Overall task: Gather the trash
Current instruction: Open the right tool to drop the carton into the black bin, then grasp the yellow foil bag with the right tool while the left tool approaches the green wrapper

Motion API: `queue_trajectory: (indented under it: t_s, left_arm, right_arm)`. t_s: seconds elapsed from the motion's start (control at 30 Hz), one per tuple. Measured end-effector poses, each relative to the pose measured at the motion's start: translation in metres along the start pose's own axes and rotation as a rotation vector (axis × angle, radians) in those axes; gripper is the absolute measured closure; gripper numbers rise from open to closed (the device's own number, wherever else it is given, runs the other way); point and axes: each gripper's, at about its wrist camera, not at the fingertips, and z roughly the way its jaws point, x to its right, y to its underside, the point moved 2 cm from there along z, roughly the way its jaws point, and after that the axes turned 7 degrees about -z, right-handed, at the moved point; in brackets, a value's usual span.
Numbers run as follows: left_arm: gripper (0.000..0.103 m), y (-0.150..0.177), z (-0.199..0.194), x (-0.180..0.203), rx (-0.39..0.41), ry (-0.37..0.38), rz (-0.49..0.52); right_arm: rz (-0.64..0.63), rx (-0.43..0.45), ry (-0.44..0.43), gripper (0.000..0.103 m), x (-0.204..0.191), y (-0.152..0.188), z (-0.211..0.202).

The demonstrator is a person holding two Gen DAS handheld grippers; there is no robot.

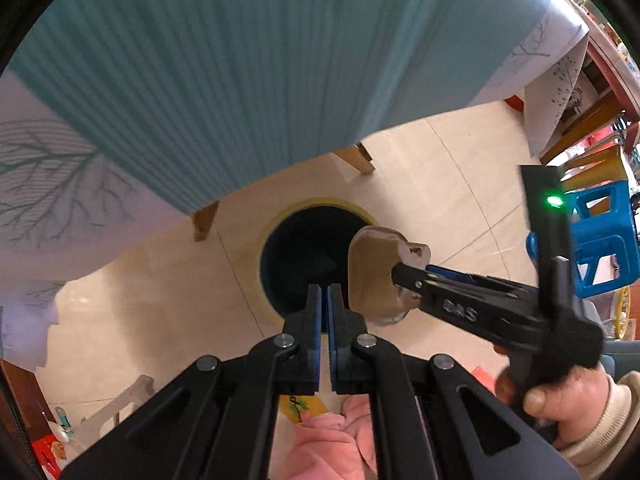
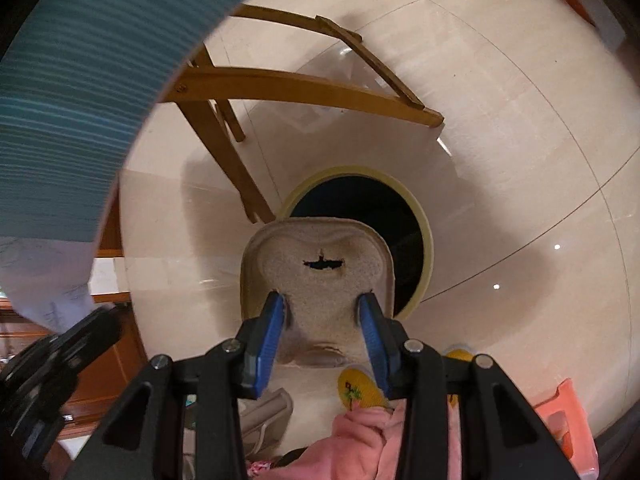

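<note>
My right gripper (image 2: 322, 314) clamps the pulp tray (image 2: 316, 280), light, stiff, torn mid-panel; bin (image 2: 424, 240) at one o'clock. Left gripper (image 1: 324, 300) together, empty.

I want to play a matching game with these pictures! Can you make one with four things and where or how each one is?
Things:
1. moulded pulp tray
2. left gripper
3. trash bin
4. plastic stool

Place, colour or state:
A. blue, on the floor at the side
B. round with a dark inside, on the tiled floor
C. shut, with nothing in it
D. torn in the middle, pinched by the right gripper

Pairs: 1-D, 2-C, 3-B, 4-A
</note>
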Motion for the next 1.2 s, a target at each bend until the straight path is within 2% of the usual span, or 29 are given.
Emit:
queue_trajectory:
  t_s: [0.1, 0.17, 0.23, 0.33, 0.47, 0.63, 0.77, 0.93, 1.2]
  left_arm:
    - [0.089, 0.000, -0.012, -0.006, 0.024, -0.007, -0.005]
    - [0.076, 0.000, -0.024, -0.009, 0.053, -0.009, -0.005]
    - [0.069, -0.005, -0.027, -0.014, 0.074, -0.014, -0.003]
    - [0.063, -0.005, -0.037, -0.022, 0.095, -0.026, -0.002]
    - [0.062, -0.010, -0.049, -0.029, 0.090, -0.028, -0.029]
    - [0.057, -0.019, -0.077, -0.040, 0.115, -0.026, -0.065]
    - [0.056, -0.026, -0.099, -0.043, 0.141, -0.029, -0.089]
    - [0.055, -0.031, -0.123, -0.041, 0.168, -0.034, -0.127]
    - [0.054, -0.039, -0.168, -0.036, 0.202, -0.029, -0.168]
  right_arm:
    - [0.013, -0.015, -0.007, 0.061, -0.003, -0.008, 0.010]
    - [0.004, 0.002, -0.014, 0.054, -0.009, -0.014, 0.011]
    - [-0.016, 0.024, -0.025, 0.036, -0.011, -0.020, 0.011]
    - [-0.034, 0.043, -0.017, 0.035, -0.017, -0.026, 0.009]
    - [-0.021, 0.071, -0.008, 0.036, -0.023, -0.029, -0.007]
    - [-0.017, 0.122, 0.005, 0.035, -0.035, -0.020, -0.059]
    - [-0.027, 0.152, -0.003, 0.035, -0.045, -0.014, -0.100]
    - [-0.097, 0.206, -0.014, 0.035, -0.069, -0.015, -0.154]
    - [-0.211, 0.316, -0.027, 0.035, -0.111, -0.041, -0.220]
